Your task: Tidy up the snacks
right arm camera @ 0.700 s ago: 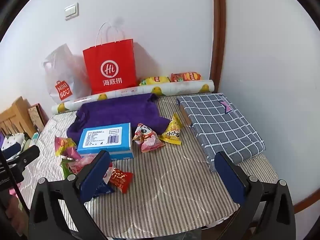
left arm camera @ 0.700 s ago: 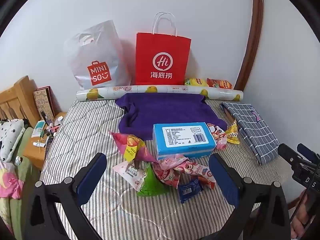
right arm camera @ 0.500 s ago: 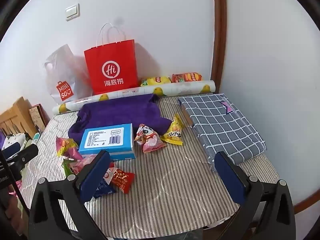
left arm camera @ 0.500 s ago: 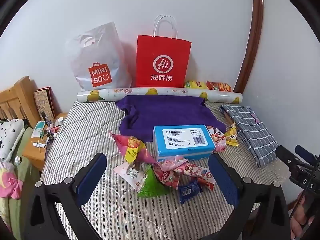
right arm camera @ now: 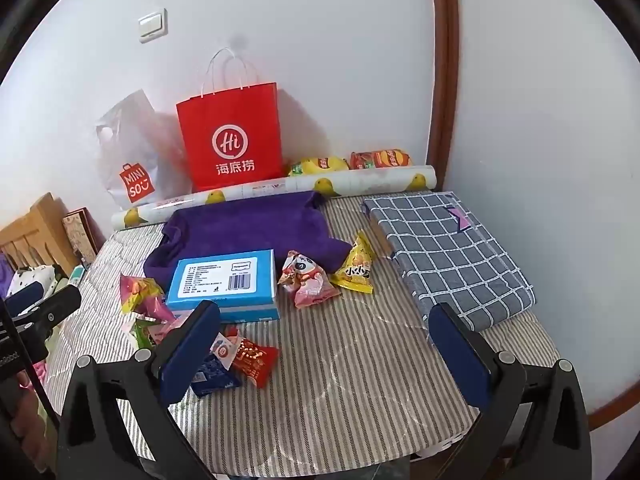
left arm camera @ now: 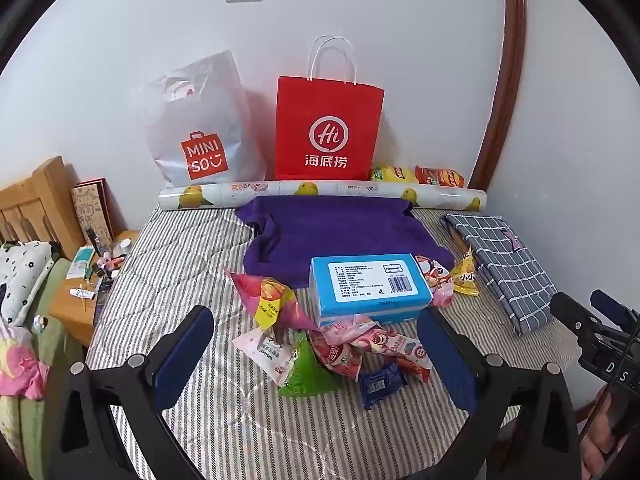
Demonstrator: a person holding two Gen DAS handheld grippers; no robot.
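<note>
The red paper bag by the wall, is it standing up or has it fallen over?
Standing upright. The red paper bag rests on its base against the white wall, with its white handles pointing straight up, behind the patterned roll.

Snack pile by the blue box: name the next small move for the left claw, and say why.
Probably lower the left claw onto the pink packet topping the pile in front of the blue box. The claw is open and empty, aimed down at that pile, and this packet lies uppermost between its fingers, so it looks easiest to lift without dragging the others.
</note>
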